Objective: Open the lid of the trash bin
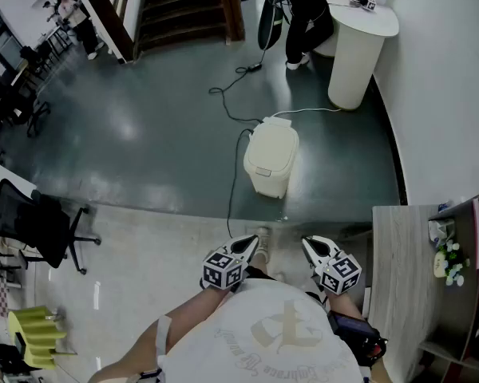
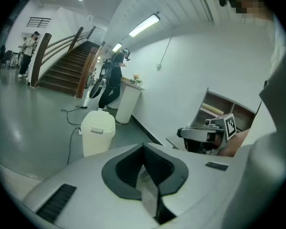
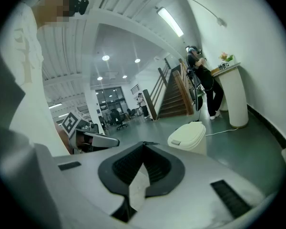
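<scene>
The cream trash bin (image 1: 270,159) stands on the dark floor ahead of me, its lid down; it also shows in the left gripper view (image 2: 98,132) and the right gripper view (image 3: 188,137). My left gripper (image 1: 247,246) and right gripper (image 1: 311,244) are held close to my body, side by side, well short of the bin and pointing toward it. Each one's jaws meet at the tips with nothing between them, seen at the left gripper (image 2: 143,146) and the right gripper (image 3: 143,144).
A cable (image 1: 233,94) trails across the floor to the bin. Behind it stand a white pedestal counter (image 1: 355,50) and a person in black (image 1: 307,14). A wooden desk (image 1: 399,278) is at my right, a black office chair (image 1: 32,222) at my left, stairs (image 1: 184,6) farther back.
</scene>
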{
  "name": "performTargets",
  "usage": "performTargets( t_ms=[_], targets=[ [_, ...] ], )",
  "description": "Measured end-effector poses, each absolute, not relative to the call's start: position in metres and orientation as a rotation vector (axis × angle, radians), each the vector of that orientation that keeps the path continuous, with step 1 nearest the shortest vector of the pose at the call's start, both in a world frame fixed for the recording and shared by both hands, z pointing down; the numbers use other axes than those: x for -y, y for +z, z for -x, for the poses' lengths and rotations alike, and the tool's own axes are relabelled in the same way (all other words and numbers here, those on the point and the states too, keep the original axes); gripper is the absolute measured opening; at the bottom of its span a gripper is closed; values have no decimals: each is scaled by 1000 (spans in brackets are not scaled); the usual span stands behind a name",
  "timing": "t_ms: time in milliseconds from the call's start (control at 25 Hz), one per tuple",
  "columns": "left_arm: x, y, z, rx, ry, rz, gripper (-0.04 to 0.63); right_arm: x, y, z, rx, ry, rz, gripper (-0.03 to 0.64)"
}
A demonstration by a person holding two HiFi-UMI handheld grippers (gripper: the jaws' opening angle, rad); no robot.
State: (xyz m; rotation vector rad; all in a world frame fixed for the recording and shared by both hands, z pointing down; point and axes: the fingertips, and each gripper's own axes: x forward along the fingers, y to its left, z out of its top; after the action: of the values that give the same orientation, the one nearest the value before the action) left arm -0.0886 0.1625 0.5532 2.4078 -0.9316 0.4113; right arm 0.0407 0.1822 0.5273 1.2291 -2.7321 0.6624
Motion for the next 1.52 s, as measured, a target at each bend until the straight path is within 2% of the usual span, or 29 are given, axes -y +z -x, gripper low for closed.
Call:
performTargets(
  t_ms=[680, 1520],
  targets=[
    [-216, 560, 96, 933, 441, -2381, 15, -225, 532, -25, 2771, 696, -1186, 5],
    [-175, 562, 121, 1035, 409, -2332, 15, -180, 538, -5, 2770, 732, -1086, 5]
  ],
)
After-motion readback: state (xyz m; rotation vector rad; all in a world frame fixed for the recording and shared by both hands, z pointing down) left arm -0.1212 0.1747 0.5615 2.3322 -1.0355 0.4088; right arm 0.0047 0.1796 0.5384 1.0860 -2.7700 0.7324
